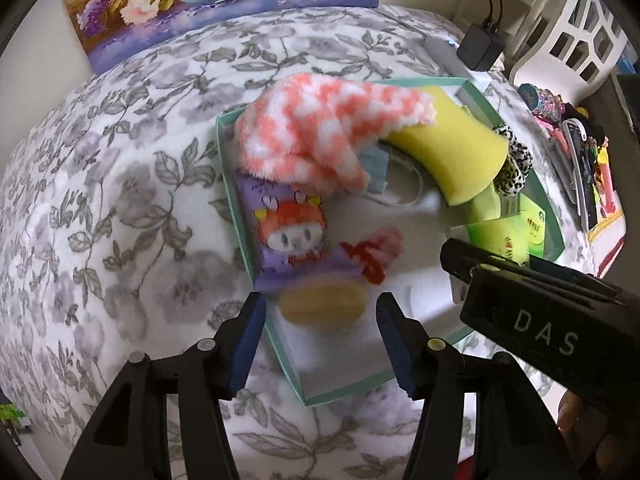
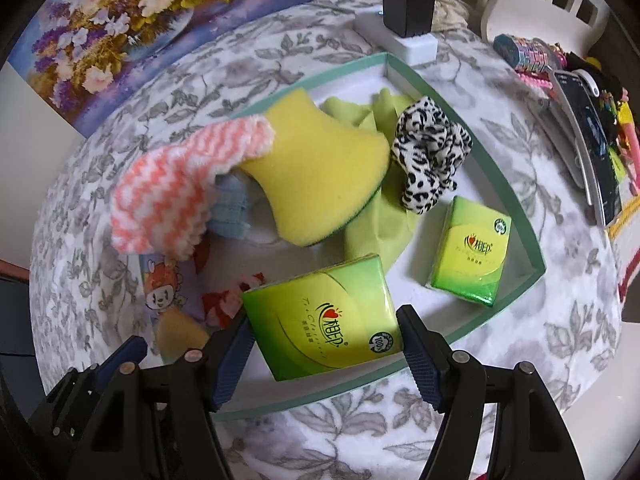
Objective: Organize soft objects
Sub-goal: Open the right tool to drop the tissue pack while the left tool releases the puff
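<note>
A teal-rimmed white box [image 1: 230, 184] sits on the floral cloth. In it lie a pink-and-white fluffy cloth [image 1: 320, 136], a yellow sponge [image 1: 448, 148], a leopard-print scrunchie [image 2: 430, 156], a light green cloth [image 2: 380, 224] and a green tissue pack [image 2: 470, 256]. A purple cartoon sock [image 1: 292, 232] with a yellow toe lies blurred at the box's near corner. My left gripper [image 1: 320, 320] hangs open over that toe, with a gap on each side. My right gripper [image 2: 324, 336] is shut on a second green tissue pack [image 2: 320, 312], held just over the box's near rim.
A floral painting [image 1: 224, 4] leans at the back. A black charger [image 2: 408, 4] sits on a white power strip behind the box. A phone [image 2: 592, 136], hair accessories [image 2: 528, 54] and a white slatted chair [image 1: 580, 36] crowd the right side.
</note>
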